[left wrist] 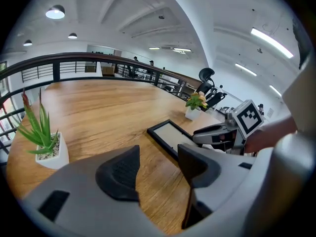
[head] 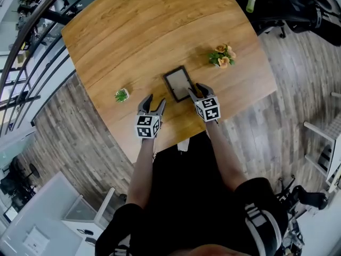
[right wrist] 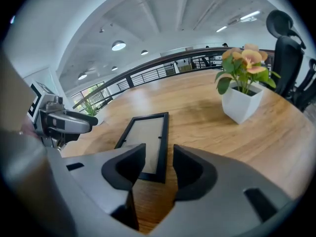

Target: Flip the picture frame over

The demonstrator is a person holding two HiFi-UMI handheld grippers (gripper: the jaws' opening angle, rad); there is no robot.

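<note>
Picture frame: black border, pale grey panel, lying flat on the wooden table, close to its near edge and a little right of the middle. Right gripper: positioned at the frame's near right corner; in the right gripper view the jaws are apart, with that corner of the frame showing in the gap and neither pad pressing on it. Left gripper: left of the frame and apart from it; in the left gripper view the jaws are released, with only bare table between them. Small green plant: white pot, standing on the table left of the left gripper. Flowering plant: orange blooms, white pot, standing on the table right of the frame and farther off. Dark railing: curves round the table's left side.
</note>
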